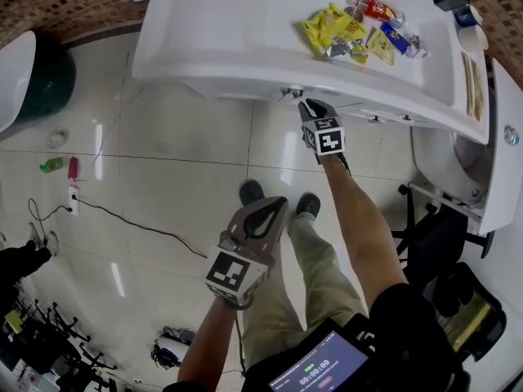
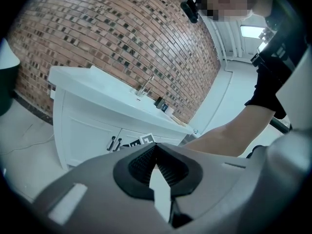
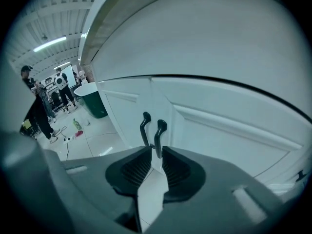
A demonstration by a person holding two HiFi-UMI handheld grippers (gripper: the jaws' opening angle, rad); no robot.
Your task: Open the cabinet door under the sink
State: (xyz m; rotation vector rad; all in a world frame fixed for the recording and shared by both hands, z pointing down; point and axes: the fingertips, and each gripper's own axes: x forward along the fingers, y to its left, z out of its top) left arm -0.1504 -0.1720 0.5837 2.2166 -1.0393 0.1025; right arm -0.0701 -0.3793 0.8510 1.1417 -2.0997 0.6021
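Note:
The white sink cabinet (image 1: 245,47) fills the top of the head view, and its doors (image 3: 219,126) look closed. Two black door handles (image 1: 290,94) sit side by side under the counter edge. My right gripper (image 1: 306,104) reaches up to them. In the right gripper view its jaws (image 3: 155,152) stand a handle's width apart around the lower end of the right-hand handle (image 3: 158,133), and the left-hand handle (image 3: 144,128) stays free beside it. My left gripper (image 1: 276,204) hangs back over the floor, shut (image 2: 156,145) and holding nothing.
Snack packets (image 1: 351,31) lie on the countertop. A dark green tub (image 1: 45,80) stands at the left, and a power strip with its cable (image 1: 73,194) lies on the tiled floor. A black chair (image 1: 441,243) is at the right. People (image 3: 39,111) stand far off.

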